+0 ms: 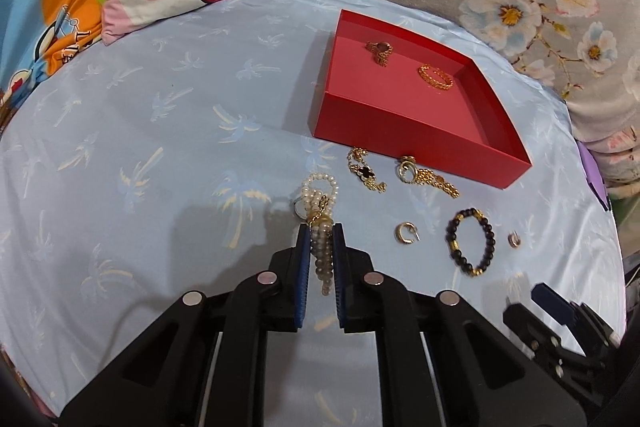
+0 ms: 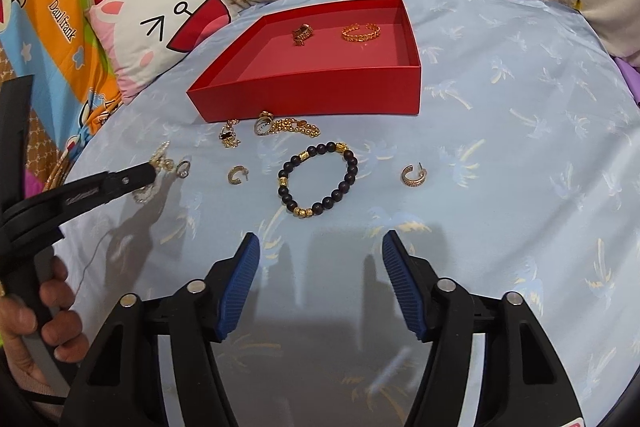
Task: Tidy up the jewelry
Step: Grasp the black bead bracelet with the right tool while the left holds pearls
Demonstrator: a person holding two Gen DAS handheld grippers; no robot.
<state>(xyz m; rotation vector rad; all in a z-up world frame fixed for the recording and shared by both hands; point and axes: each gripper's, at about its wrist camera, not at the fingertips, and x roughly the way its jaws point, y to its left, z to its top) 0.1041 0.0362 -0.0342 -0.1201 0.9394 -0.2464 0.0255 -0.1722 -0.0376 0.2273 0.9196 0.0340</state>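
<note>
Pearl strand, cream beads w/ small gold clasp, is pinched in left tool: blue pads closed on the bunched loops, top loop poking out ahead of the tips, tail hanging back between the fingers. Right tool stands open, nothing between the pads, hovering over bare blue bedsheet just short of dark bead bracelet. Red box sits farther back on the bed, already holding two gold pieces. Loose items in front of its near wall: clover chain, gold chain w/ ring, two hoop earrings, dark bracelet. Handling, my read: pearls light, limp, smooth and slick; strand drapes and swings, loops could slip out of a loose pinch. Best hold is across several strands bunched together, as now, not a single loop. Clasp likely to snag other chains if dragged low. Dark bracelet looks elastic-strung, holds its ring shape; take across one side of the ring. Views differ: left wrist cam shows the pad contact on the pearls close up, right tool only as a blurred black edge at lower right. Right wrist cam shows left tool from the side, tips at the pearls close to the sheet, can't tell if strand is clear of it; also shows the person's hand on the handle and second earring sharply, which left cam blurs.
</note>
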